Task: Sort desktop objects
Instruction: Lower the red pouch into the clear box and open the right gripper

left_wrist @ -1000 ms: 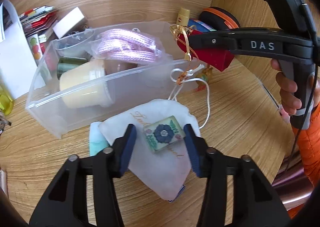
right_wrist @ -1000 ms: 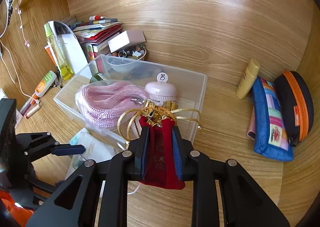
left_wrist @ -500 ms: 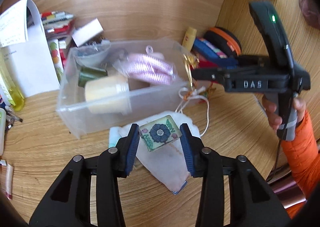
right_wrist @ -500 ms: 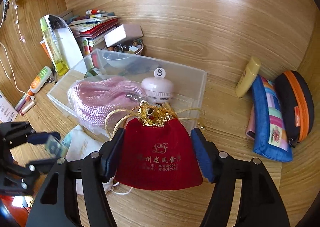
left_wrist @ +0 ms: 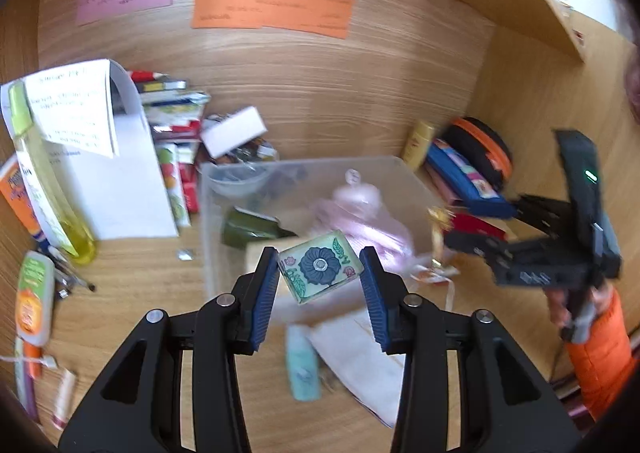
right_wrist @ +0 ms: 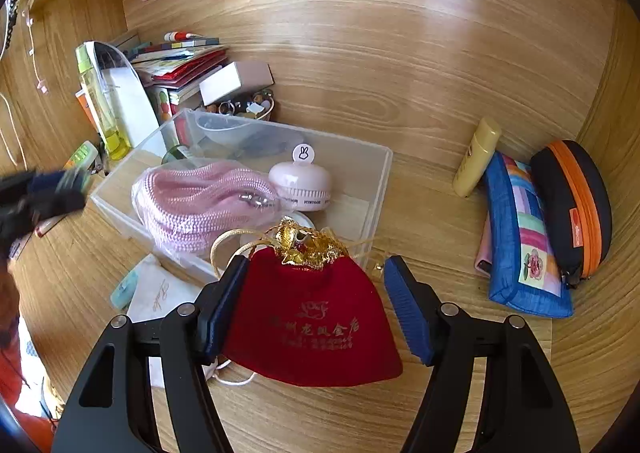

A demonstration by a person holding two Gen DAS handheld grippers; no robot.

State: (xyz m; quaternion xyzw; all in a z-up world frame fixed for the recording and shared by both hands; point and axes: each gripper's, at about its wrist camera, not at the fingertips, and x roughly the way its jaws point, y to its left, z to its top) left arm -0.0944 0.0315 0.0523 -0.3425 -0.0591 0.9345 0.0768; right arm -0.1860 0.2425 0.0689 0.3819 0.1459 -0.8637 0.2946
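Observation:
My left gripper [left_wrist: 319,281] is shut on a small green tile with a blue flower [left_wrist: 320,266] and holds it up in the air in front of the clear plastic bin [left_wrist: 304,169]. My right gripper [right_wrist: 312,309] is open, its pads on either side of a red velvet pouch with a gold drawstring [right_wrist: 312,317] that lies on the desk beside the bin [right_wrist: 380,173]. The bin holds a pink cord bundle [right_wrist: 200,197] and a small pink round device [right_wrist: 300,181].
A white cloth pouch [left_wrist: 360,357] and a teal tube [left_wrist: 302,365] lie on the desk below the left gripper. A blue patchwork case [right_wrist: 524,237], an orange-black case [right_wrist: 572,205] and a yellow tube [right_wrist: 476,161] lie right. Books, a white box [right_wrist: 236,81] and bottles stand at the back left.
My left gripper has closed on the flower tile and lifted it off the white pouch. My right gripper has opened and let the red pouch down onto the desk.

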